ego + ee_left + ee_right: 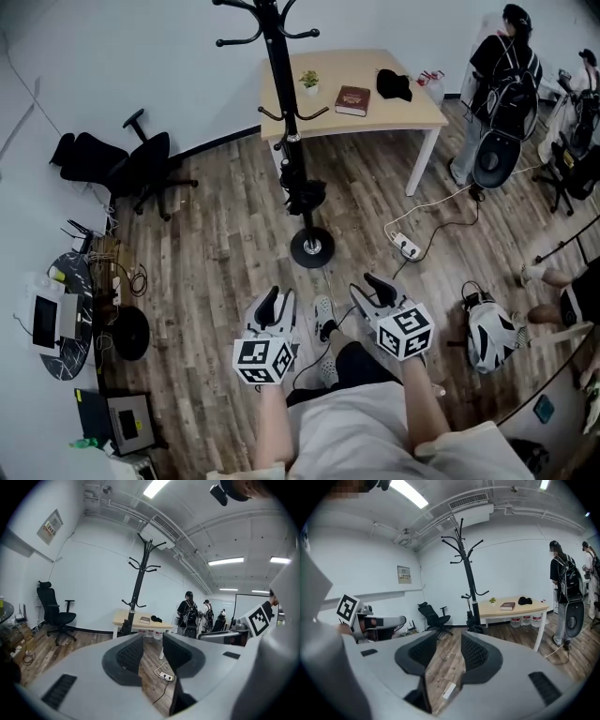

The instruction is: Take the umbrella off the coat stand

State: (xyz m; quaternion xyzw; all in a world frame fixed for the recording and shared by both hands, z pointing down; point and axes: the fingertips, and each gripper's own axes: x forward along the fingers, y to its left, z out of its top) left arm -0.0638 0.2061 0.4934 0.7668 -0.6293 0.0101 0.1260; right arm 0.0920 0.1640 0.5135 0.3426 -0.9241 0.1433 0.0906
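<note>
A tall black coat stand (278,94) rises from a round base (312,247) on the wood floor ahead of me. Low on its pole hangs a dark folded bundle, apparently the umbrella (304,194). The same bundle (125,629) shows at the foot of the stand (139,581) in the left gripper view, and it (475,623) sits low on the stand (466,569) in the right gripper view. My left gripper (275,305) (152,641) and right gripper (371,289) (449,639) are held side by side, well short of the stand. Both are open with nothing between their jaws.
Behind the stand is a light wooden table (412,114) with a book (352,100), a small plant (309,82) and a black cap (394,84). A black office chair (131,164) stands at the left. A power strip (406,246) and cable lie on the floor. A person (502,84) stands at the right.
</note>
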